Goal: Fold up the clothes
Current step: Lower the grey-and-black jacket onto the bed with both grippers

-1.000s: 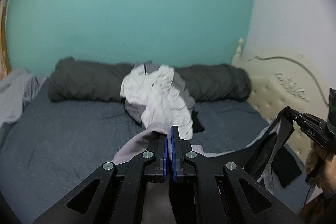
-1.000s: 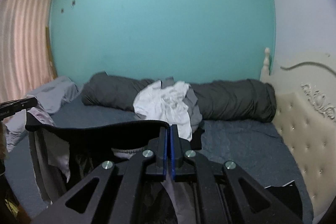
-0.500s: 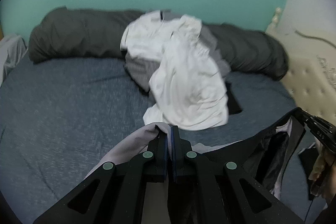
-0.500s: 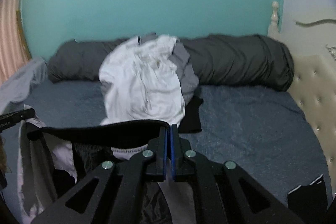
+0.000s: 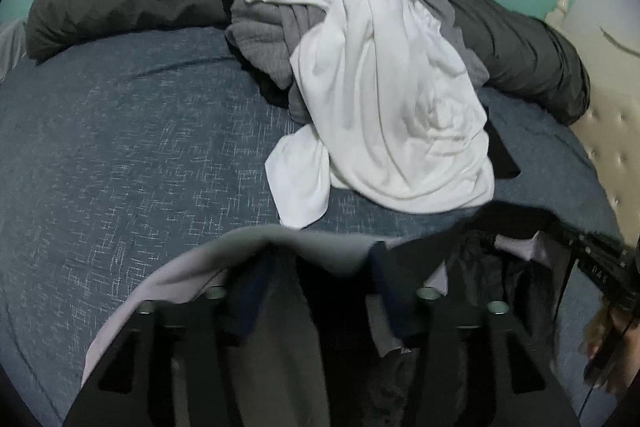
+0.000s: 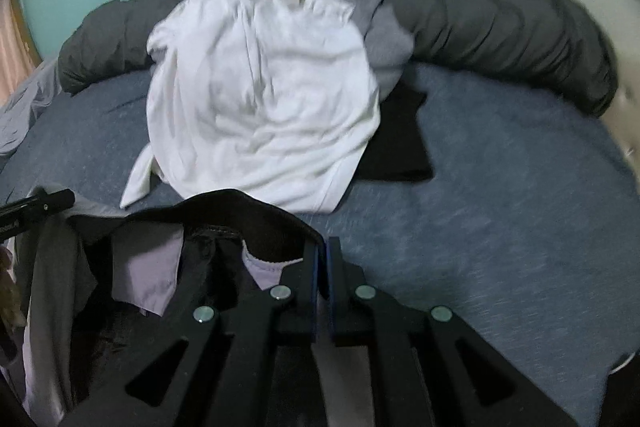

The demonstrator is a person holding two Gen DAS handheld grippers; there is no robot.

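Left wrist view: your left gripper (image 5: 320, 287) has sprung wide apart, releasing the garment (image 5: 304, 243).
Right gripper (image 6: 323, 259) stays pinched on its black waistband, near the white shirt (image 6: 264, 99); garment's lower part hidden.
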